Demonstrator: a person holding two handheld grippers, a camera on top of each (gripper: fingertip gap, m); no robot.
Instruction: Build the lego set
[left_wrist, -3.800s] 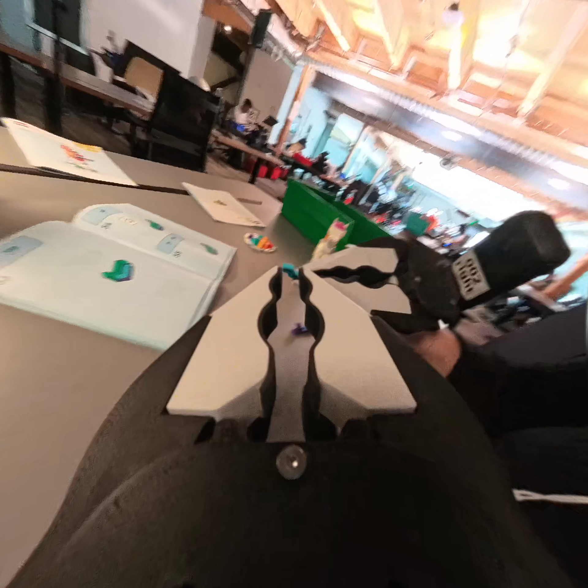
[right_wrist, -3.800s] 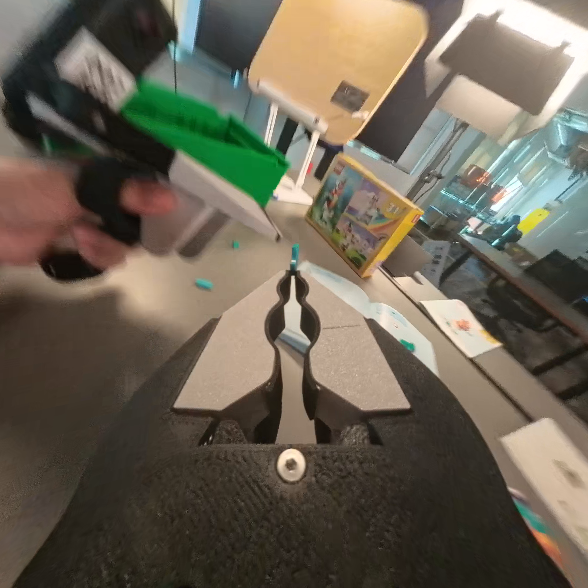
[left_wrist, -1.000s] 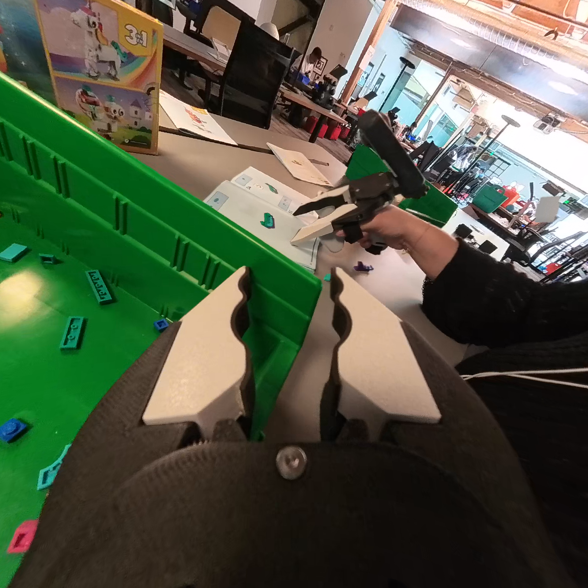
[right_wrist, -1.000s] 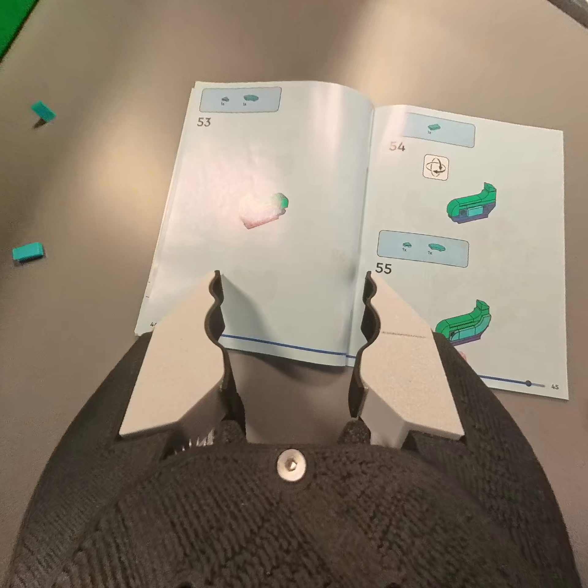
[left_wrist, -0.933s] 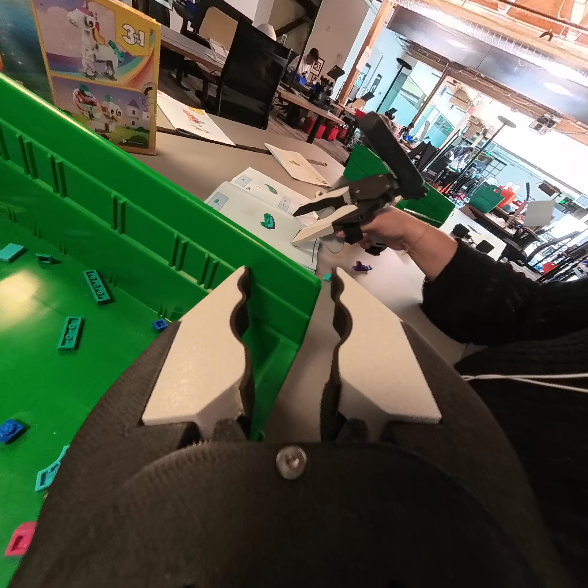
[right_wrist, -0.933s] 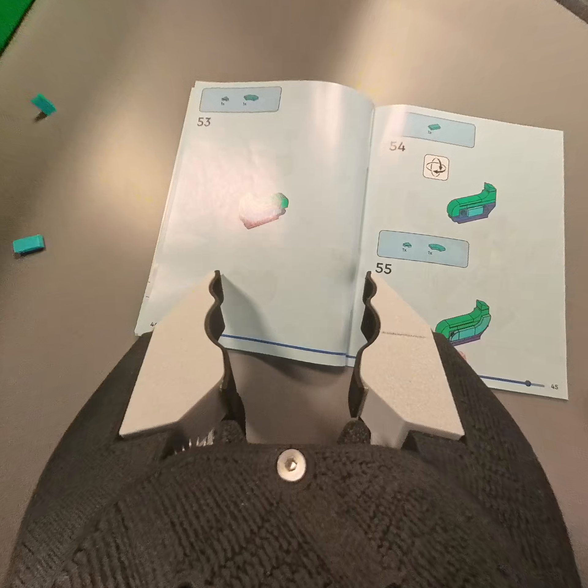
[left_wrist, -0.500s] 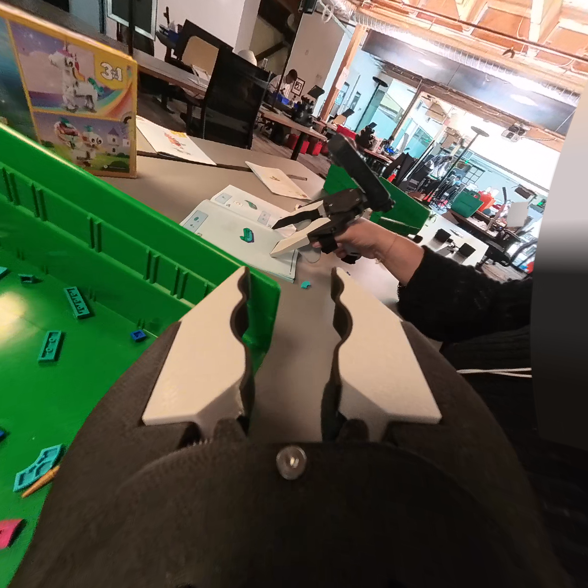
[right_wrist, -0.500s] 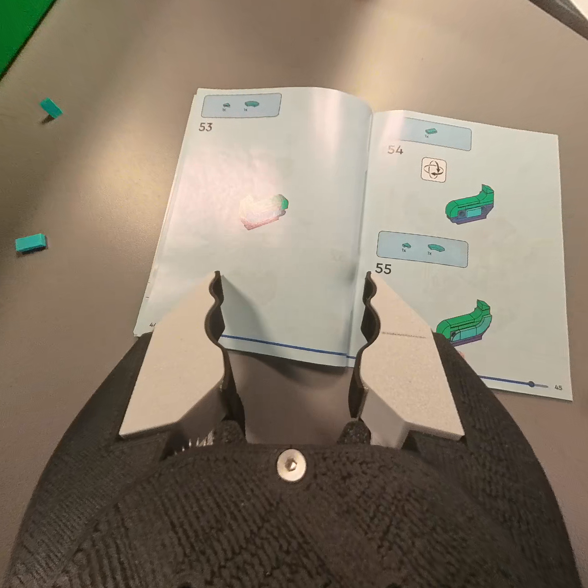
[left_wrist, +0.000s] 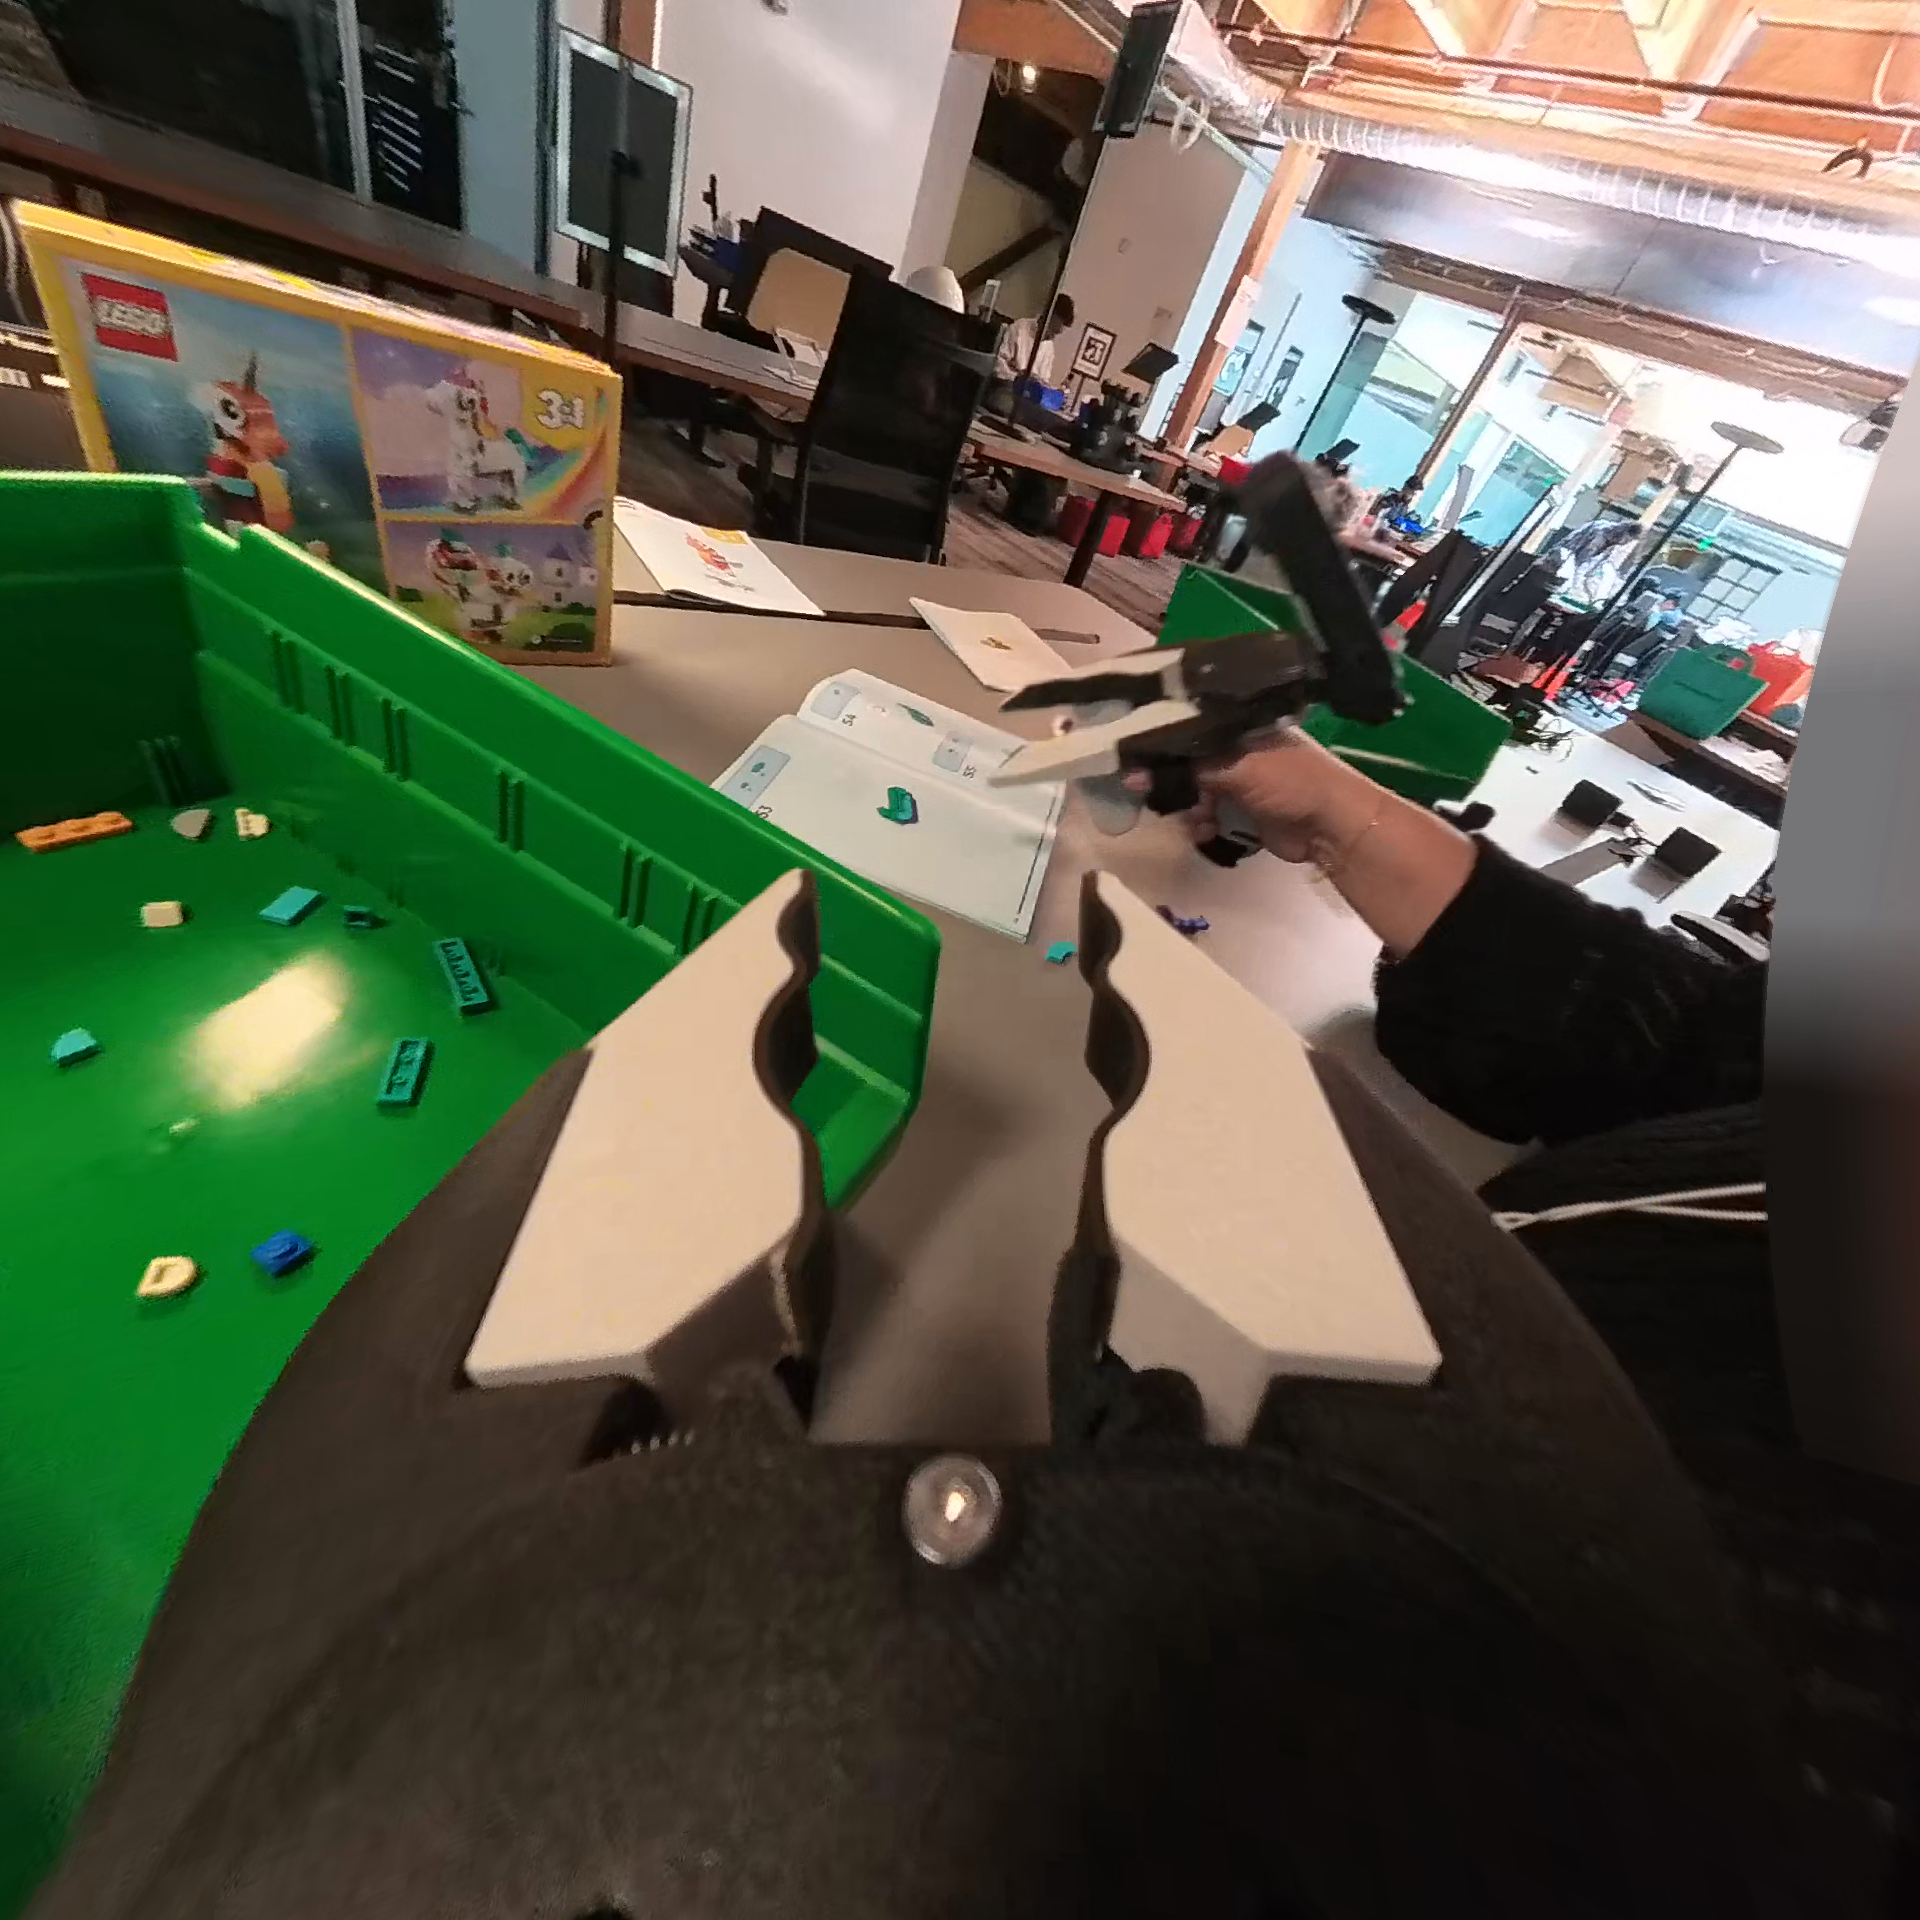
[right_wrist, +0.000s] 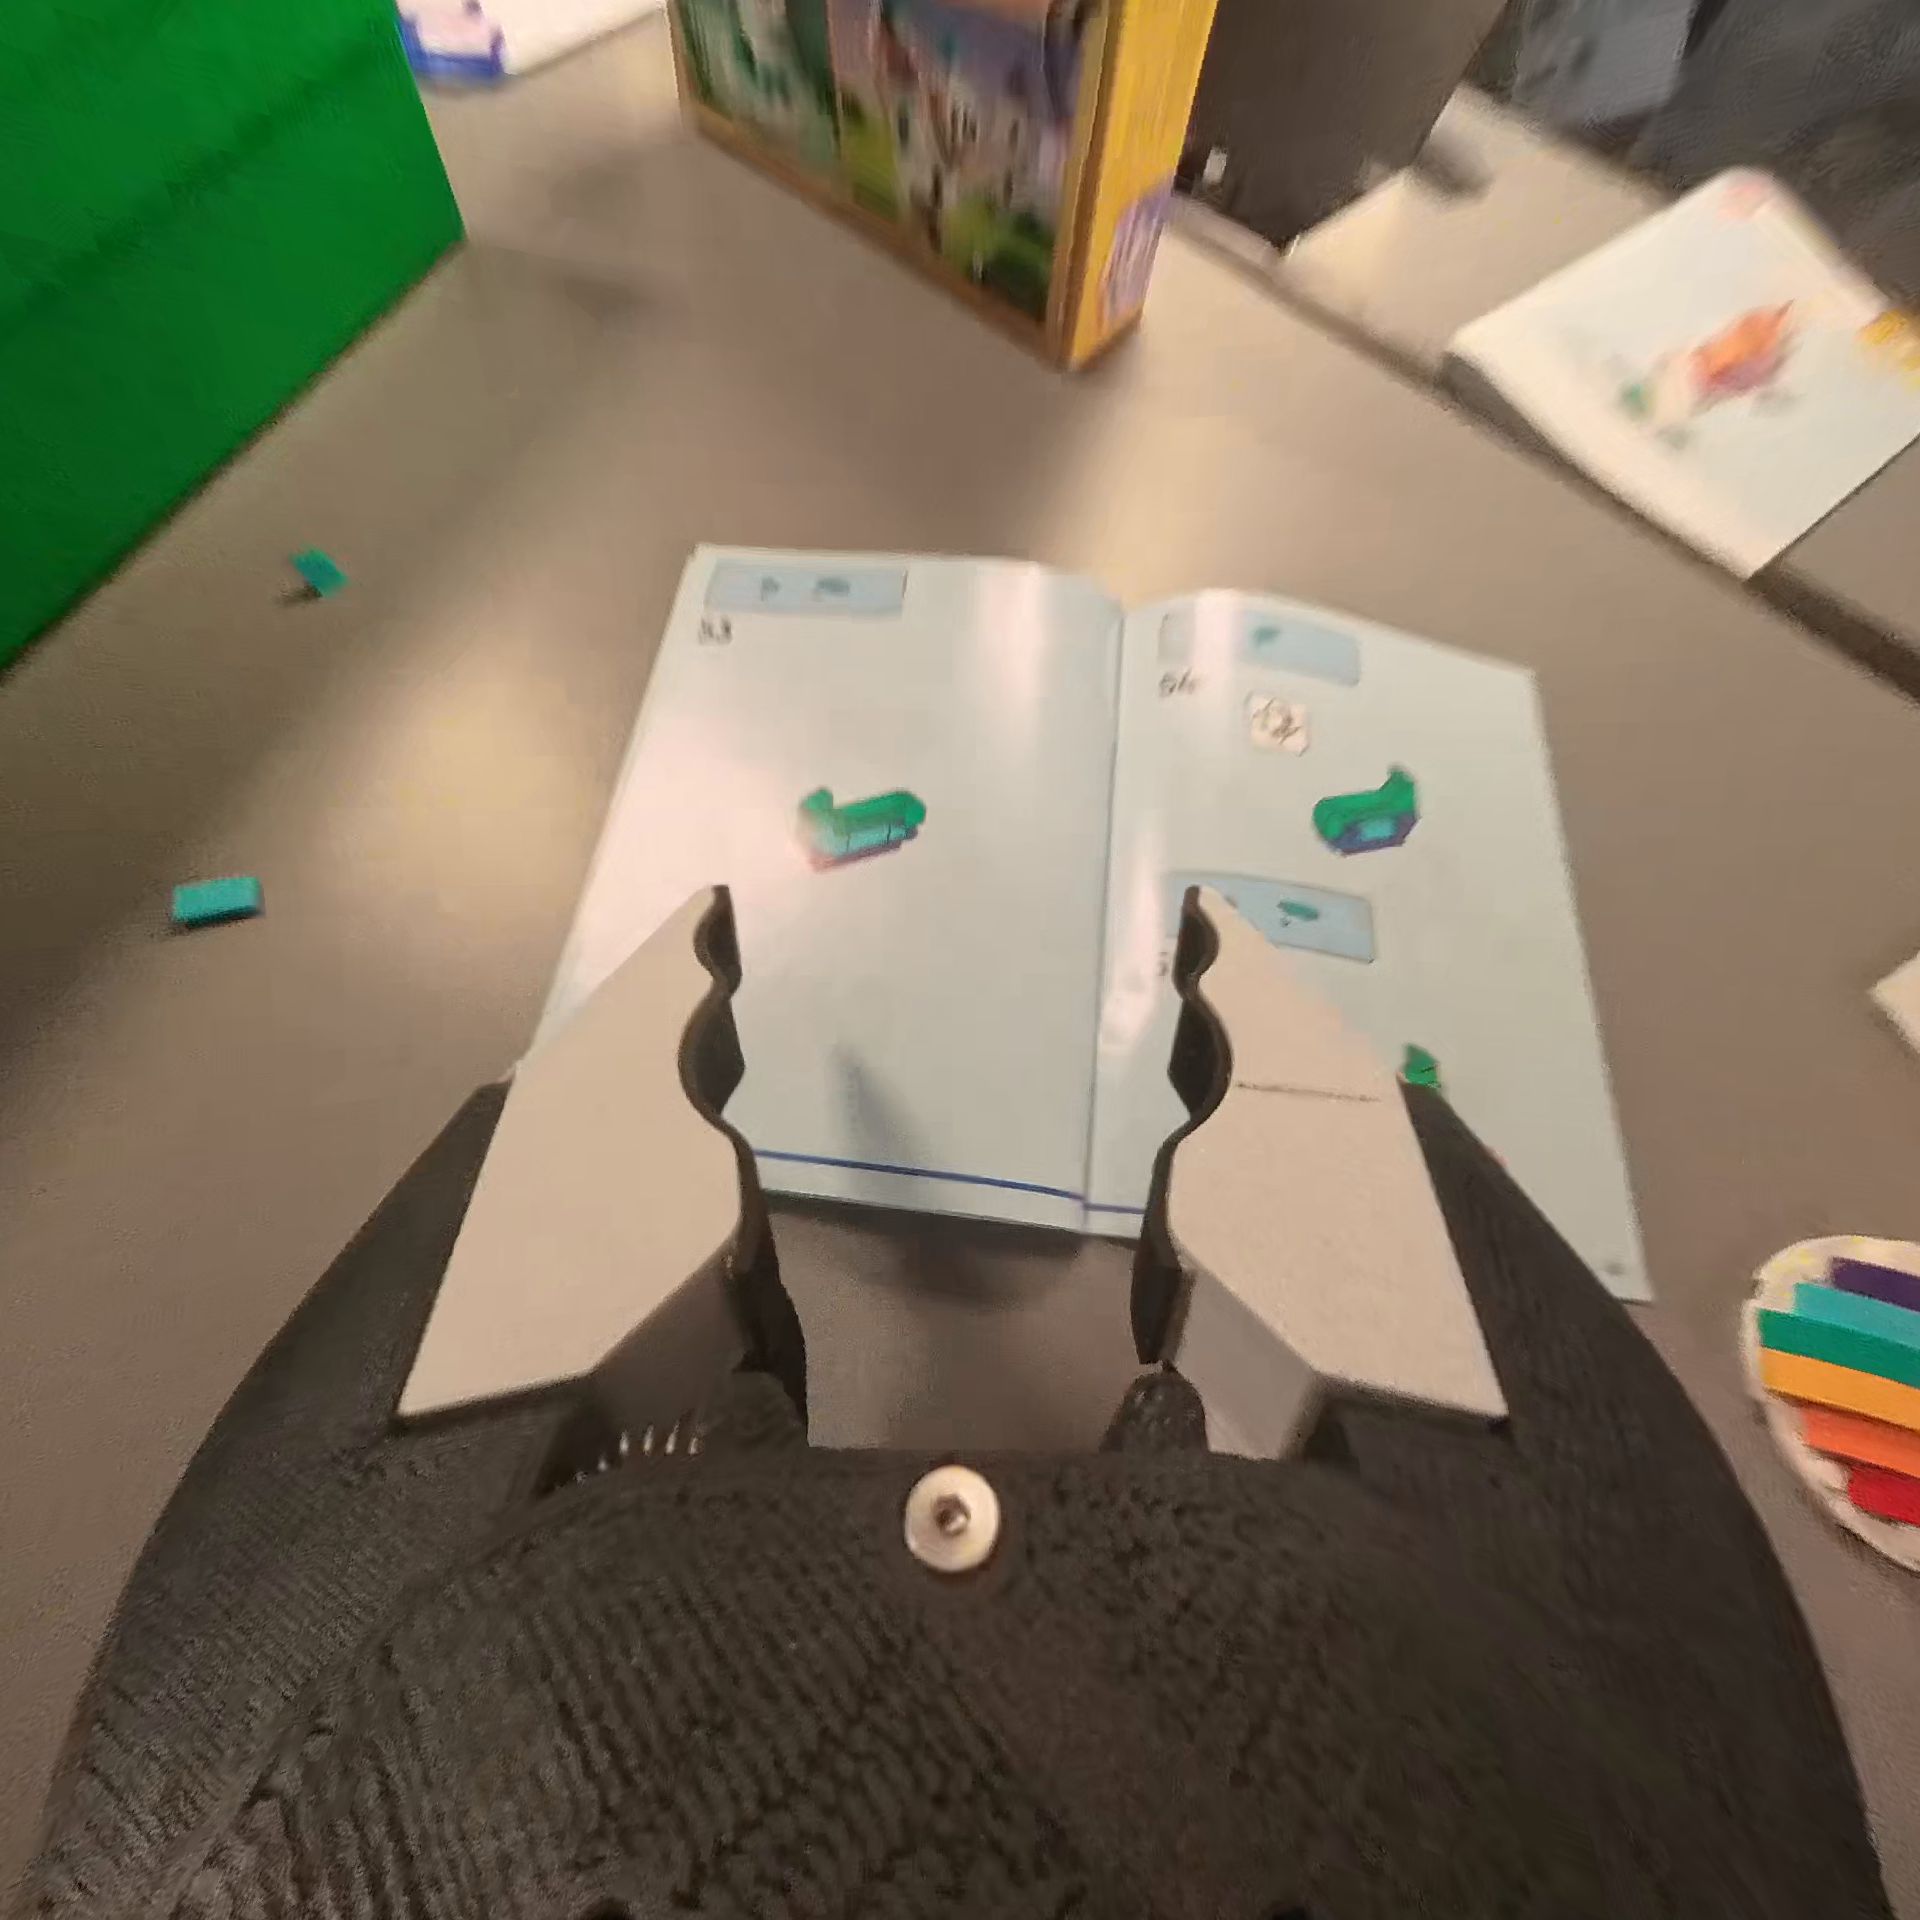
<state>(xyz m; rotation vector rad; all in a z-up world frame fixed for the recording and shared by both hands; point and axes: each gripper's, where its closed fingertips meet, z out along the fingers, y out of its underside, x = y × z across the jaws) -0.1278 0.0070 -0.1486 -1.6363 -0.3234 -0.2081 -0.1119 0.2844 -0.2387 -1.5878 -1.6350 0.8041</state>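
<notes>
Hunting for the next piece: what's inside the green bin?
The green bin holds scattered small pieces: teal plates, a blue piece, tan and orange bits. The left gripper hides its near corner.

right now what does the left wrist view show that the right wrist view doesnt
Only the left wrist view shows the inside of the green bin with its loose bricks, the left tongs open, the person's hand holding the right tongs, and the office behind.

Only the right wrist view shows the rainbow piece and two teal bricks on the table.

Both show the open instruction booklet, the set's box, the grey table and the right tongs, open and empty.
</notes>
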